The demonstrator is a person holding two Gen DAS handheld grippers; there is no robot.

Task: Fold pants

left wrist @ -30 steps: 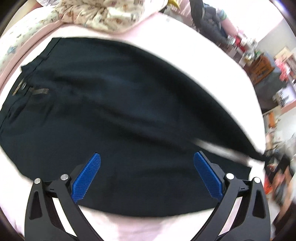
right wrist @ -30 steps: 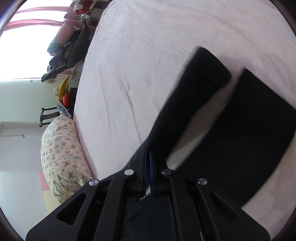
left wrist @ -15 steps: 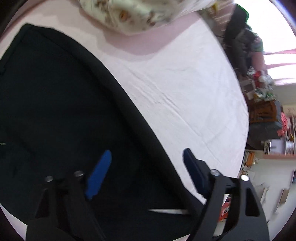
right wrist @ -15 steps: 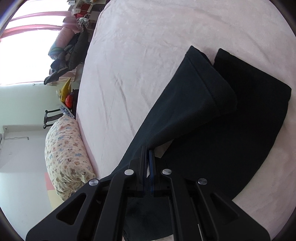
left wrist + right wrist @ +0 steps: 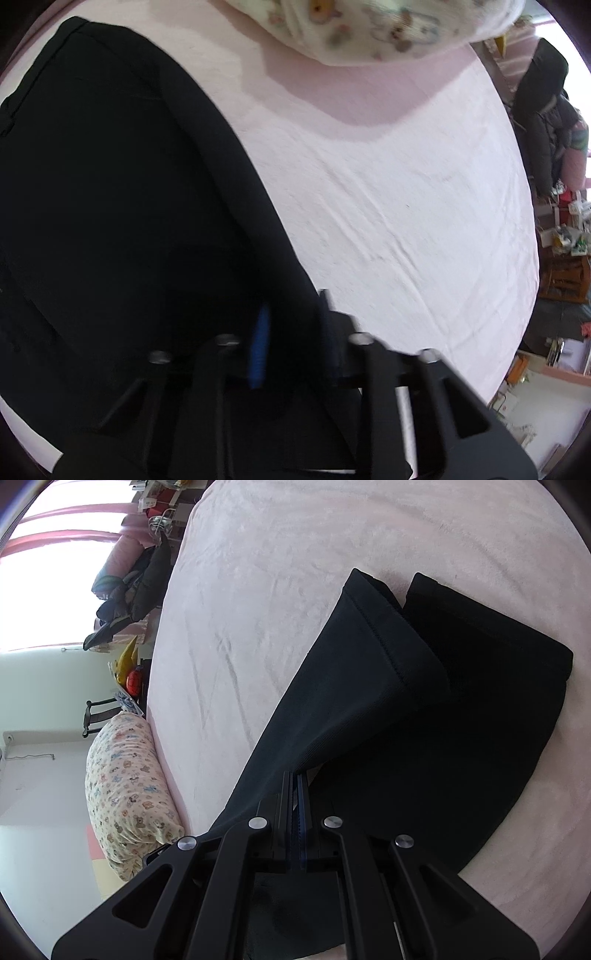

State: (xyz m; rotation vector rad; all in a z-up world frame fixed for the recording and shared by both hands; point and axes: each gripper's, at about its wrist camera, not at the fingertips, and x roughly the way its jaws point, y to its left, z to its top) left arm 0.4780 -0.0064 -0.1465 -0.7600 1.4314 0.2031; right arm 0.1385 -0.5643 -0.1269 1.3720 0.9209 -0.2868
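- On the pink bed (image 5: 388, 206) lie the black pants (image 5: 110, 203), spread flat on the sheet.
- At the left of the left wrist view, the pants fill most of the picture; their outer edge runs as a long curve from the upper left corner down toward the lower middle.
- Lower middle in the same view, the left tool (image 5: 291, 332) points steeply down at this edge. Its jaws are closing, with the thick black edge of the cloth between the blue pad (image 5: 260, 347) and the other finger. The picture is blurred there, so I cannot tell if the pads already press on the cloth.
- Top right of this view, a printed pillow (image 5: 369, 26) lies beside the pants but apart from them, and room clutter stands past the bed's edge.
- At the left of the right wrist view, the same pillow (image 5: 125, 786) and a bright window (image 5: 40, 602) are seen.
- Middle of that view, the right tool (image 5: 295, 797) is pressed together on a fold of one pants leg, and this leg (image 5: 351, 686) is raised a little from the bed.
- From the tool, the long axis of the legs goes up and to the right; the hems (image 5: 373, 624) point to the far side of the bed.
- Right of the raised leg, the other leg (image 5: 480, 709) lies flat and partly under it.
- Only the right wrist view shows the hems and both legs; only the left wrist view shows the wide upper part of the pants.
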